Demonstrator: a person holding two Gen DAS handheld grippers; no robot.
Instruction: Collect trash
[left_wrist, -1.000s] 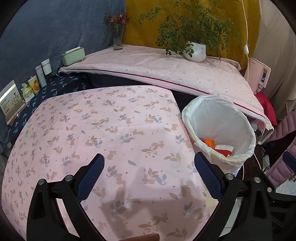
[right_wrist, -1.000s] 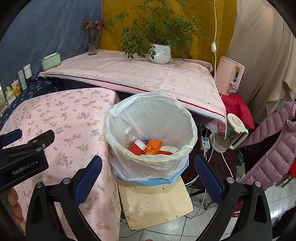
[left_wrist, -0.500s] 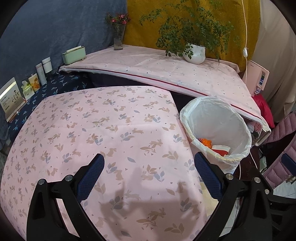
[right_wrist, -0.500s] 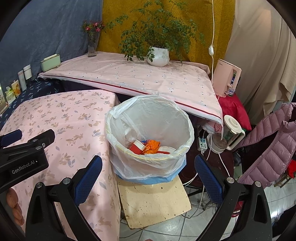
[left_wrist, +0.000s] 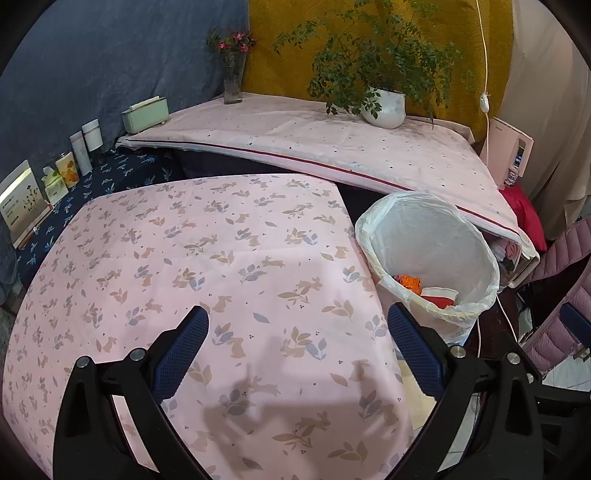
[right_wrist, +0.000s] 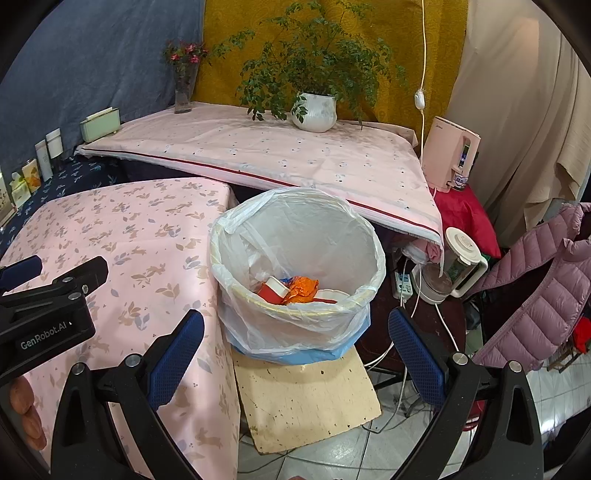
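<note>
Fingers of your left hand-held gripper (left_wrist: 297, 349) stand wide apart and hold nothing, above the desk (left_wrist: 221, 258) with its soft pink rabbit-print cloth. Your right hand-held gripper (right_wrist: 295, 349) is spread just as wide, also empty, in front of the round bin (right_wrist: 297, 266). Its thin white plastic liner holds the trash (right_wrist: 295, 290): crumpled orange wrapper and red-and-white cups.
</note>
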